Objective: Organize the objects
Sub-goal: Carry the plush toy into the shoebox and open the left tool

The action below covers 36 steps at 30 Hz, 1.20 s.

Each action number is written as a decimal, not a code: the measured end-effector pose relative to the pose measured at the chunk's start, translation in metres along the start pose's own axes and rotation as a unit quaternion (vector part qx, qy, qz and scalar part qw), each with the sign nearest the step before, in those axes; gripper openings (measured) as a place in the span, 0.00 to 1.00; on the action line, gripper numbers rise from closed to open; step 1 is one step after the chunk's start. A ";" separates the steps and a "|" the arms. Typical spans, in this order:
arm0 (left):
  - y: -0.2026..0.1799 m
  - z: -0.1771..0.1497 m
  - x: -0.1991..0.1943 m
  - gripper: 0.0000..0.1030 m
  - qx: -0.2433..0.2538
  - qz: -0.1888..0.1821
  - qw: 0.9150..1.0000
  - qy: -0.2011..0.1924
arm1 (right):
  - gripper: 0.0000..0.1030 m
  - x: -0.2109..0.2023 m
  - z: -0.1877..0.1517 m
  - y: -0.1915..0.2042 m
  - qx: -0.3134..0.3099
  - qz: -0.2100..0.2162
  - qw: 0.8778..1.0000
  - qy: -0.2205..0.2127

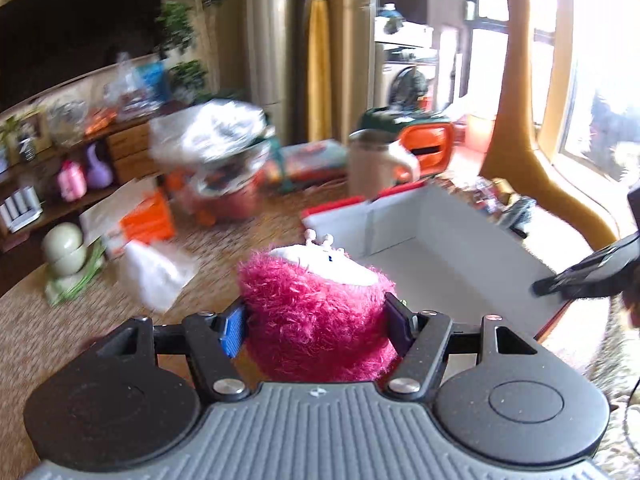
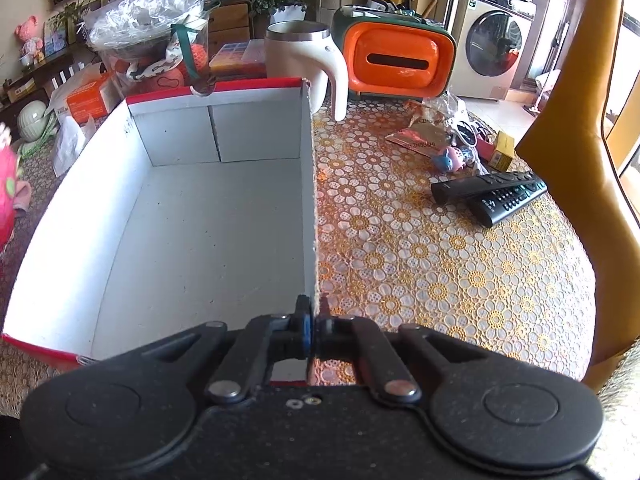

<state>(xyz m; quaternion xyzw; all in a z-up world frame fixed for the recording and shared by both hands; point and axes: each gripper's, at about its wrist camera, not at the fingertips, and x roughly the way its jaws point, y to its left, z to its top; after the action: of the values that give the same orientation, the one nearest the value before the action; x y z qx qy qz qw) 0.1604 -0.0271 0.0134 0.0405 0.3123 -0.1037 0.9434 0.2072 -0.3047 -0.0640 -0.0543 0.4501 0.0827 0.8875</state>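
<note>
My left gripper [image 1: 318, 326] is shut on a fuzzy pink plush toy [image 1: 316, 320] with a white face, held just left of the open cardboard box [image 1: 448, 240]. The toy also shows at the far left edge of the right wrist view [image 2: 7, 184]. The box [image 2: 192, 232] is white inside with a red outside and nothing in it. My right gripper [image 2: 314, 322] is shut on the box's right wall [image 2: 310, 200] at its near end. It shows in the left wrist view [image 1: 576, 278] at the box's right rim.
On the floral tablecloth [image 2: 420, 260] right of the box lie two black remotes [image 2: 496, 196], a small blue-pink toy [image 2: 452, 160], foil packets and a yellow box. Behind stand a white mug [image 2: 304, 56], an orange tissue holder [image 2: 396, 64] and a plastic-wrapped bowl [image 2: 148, 28]. A yellow chair [image 2: 580, 152] is right.
</note>
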 end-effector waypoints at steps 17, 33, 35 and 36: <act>-0.096 0.023 0.114 0.65 0.079 -0.061 0.990 0.098 | 0.02 0.001 0.000 0.000 -0.022 0.002 1.000 0.004; -0.107 0.004 0.151 0.73 0.099 -0.058 0.978 0.176 | 0.02 0.002 0.001 0.000 -0.024 0.004 1.000 0.011; -0.106 0.004 0.146 0.79 0.100 -0.060 0.979 0.169 | 0.02 0.002 0.002 0.001 -0.026 0.003 1.000 0.014; -0.104 0.004 0.144 0.82 0.097 -0.063 0.979 0.167 | 0.02 0.002 0.003 0.001 -0.027 0.002 1.000 0.016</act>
<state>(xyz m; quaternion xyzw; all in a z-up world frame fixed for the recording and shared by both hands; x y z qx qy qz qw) 0.2526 -0.1538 -0.0707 0.1293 0.4556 -0.1841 0.8613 0.2106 -0.3029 -0.0640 -0.0784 0.4618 0.0956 0.8783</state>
